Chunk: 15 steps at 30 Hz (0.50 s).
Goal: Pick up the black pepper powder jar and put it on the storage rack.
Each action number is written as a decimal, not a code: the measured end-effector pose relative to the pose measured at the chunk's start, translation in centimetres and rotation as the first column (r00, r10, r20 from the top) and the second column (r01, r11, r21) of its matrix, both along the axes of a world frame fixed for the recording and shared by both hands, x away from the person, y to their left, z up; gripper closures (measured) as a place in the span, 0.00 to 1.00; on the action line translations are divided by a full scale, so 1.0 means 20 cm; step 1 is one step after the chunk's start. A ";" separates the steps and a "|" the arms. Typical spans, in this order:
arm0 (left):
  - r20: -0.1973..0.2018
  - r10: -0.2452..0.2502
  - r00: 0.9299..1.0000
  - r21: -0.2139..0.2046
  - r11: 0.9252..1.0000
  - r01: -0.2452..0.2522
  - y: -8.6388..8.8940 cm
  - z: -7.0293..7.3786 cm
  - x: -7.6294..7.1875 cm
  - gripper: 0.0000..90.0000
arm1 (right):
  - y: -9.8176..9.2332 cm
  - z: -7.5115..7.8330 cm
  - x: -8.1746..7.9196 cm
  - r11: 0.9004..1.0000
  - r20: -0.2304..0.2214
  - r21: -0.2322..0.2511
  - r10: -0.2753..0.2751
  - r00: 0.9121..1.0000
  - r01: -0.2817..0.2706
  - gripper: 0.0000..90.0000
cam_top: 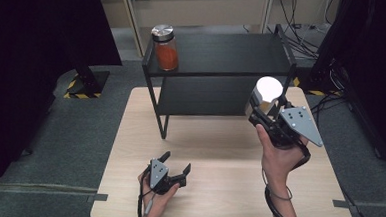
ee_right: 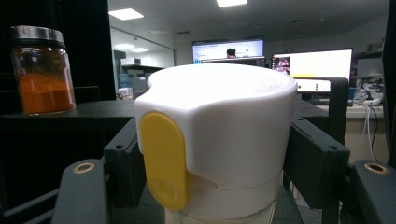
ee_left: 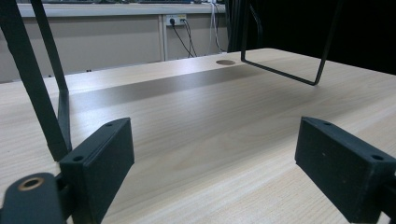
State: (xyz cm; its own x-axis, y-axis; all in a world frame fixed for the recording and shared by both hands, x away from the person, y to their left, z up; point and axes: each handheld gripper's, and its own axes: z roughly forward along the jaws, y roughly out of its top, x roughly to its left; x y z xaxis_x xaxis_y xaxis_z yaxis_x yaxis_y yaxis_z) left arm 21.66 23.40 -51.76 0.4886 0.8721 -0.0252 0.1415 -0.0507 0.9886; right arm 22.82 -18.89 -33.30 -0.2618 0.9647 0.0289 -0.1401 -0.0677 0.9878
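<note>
Right gripper (cam_top: 267, 111) is up above the table's (cam_top: 217, 190) right side, in front of the black shelf (cam_top: 224, 50), its fingers (ee_right: 317, 158) clamped on a white-capped container (ee_right: 219, 135) with a yellow tab. Left gripper (cam_top: 175, 168) sits low near the table's front edge, fingers (ee_left: 100, 158) spread wide, nothing between them. An orange-filled jar (cam_top: 165, 48) stands on the shelf's top left corner.
</note>
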 end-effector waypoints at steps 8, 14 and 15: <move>-0.002 0.000 1.000 0.001 1.000 0.000 0.00 0.00 0.00 0.12 | 0.00 0.03 0.01 1.000 0.010 0.001 0.001 1.000 -0.001 0.34; -0.003 0.000 1.000 -0.001 1.000 0.000 0.00 0.00 0.00 0.12 | 0.01 0.06 0.02 1.000 0.017 0.001 0.001 1.000 -0.001 0.34; -0.003 0.000 1.000 -0.001 1.000 0.000 0.00 0.00 0.00 0.12 | 0.01 0.06 0.02 1.000 0.018 0.001 0.001 1.000 -0.001 0.34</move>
